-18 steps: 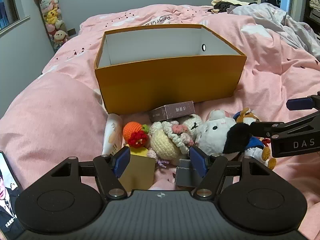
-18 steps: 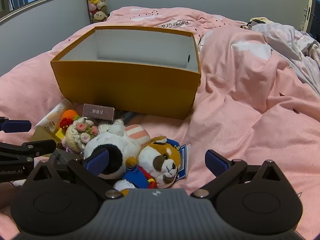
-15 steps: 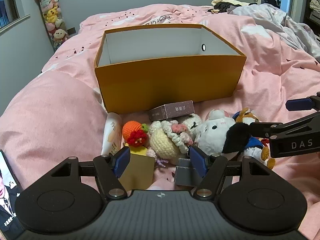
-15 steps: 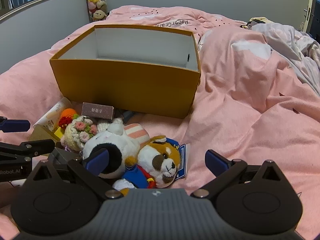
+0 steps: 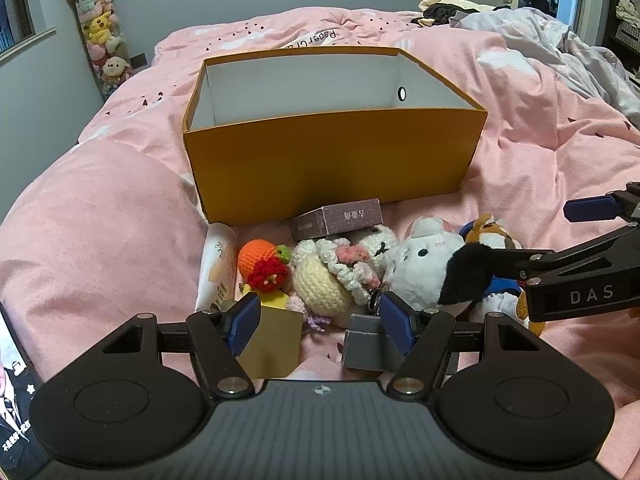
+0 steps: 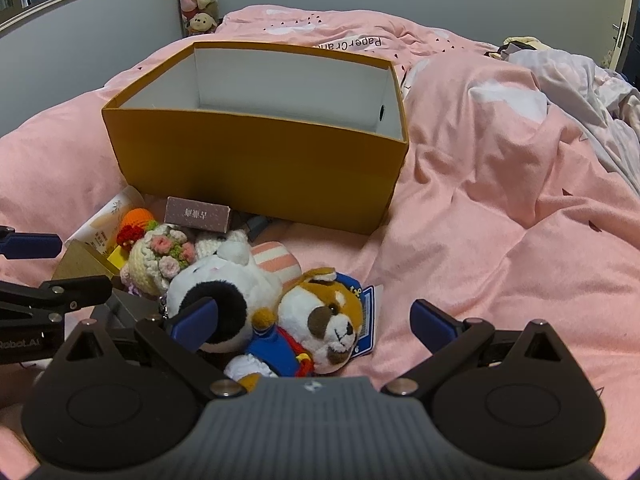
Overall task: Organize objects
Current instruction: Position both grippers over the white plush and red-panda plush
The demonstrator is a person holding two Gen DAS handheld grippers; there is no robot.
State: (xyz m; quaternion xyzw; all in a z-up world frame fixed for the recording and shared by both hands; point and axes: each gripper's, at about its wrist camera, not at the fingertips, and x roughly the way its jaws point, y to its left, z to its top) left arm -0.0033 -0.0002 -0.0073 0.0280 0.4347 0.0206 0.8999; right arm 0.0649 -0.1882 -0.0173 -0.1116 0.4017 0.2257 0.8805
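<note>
An open orange cardboard box with a white interior (image 5: 332, 160) sits on the pink-quilted bed (image 5: 100, 216), its near wall upright and its rim unobstructed all round; nothing shows inside it from either view. Just in front of that wall lies a crowded row of small things: a cream tube (image 5: 216, 268) at the left end, an orange crocheted ball with a red flower (image 5: 262, 262), a cream crocheted doll with a floral wreath (image 5: 328, 276), a small mauve carton (image 5: 336, 220) touching the box's base, a white plush rabbit with a black patch (image 5: 432, 268), and a brown-and-white plush dog in blue clothes (image 6: 320, 320) at the right end. The left tool (image 5: 320, 318) hovers low over a gold card (image 5: 272, 340) and a grey block (image 5: 364, 344), fingers spread wide, gripping nothing. The right tool (image 6: 316, 320) is likewise wide open and empty, its blue pads either side of the plush dog without closing on it. To the right of the box and the toys the quilt lies bare, rumpled into folds
</note>
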